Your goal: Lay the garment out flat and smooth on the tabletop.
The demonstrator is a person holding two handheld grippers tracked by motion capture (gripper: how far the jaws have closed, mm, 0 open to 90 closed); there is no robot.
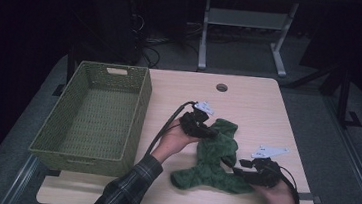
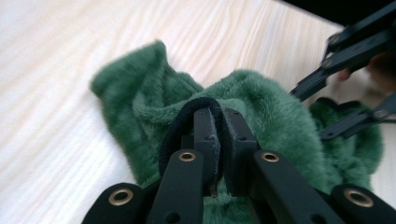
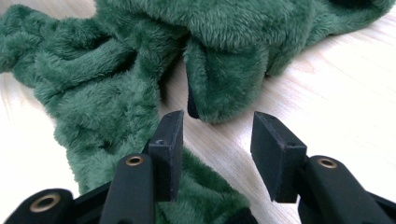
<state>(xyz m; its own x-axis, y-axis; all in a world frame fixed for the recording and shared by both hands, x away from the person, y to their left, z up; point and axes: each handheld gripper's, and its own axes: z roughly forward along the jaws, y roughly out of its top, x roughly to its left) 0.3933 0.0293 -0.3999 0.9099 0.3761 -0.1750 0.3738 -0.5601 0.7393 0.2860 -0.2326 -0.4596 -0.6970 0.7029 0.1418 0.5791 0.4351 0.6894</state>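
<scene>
Green fleece garment (image 1: 216, 158) lies crumpled toward tabletop's (image 1: 254, 104) near-right area, w/ wicker basket (image 1: 94, 116) at left edge. Left gripper (image 1: 205, 129): jaws together, apparently pinching a black band at garment's top. Right gripper (image 3: 217, 140): jaws apart, just short of a fleece fold.

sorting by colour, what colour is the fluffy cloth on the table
Dark green cloth, clearest in the right gripper view.
</scene>
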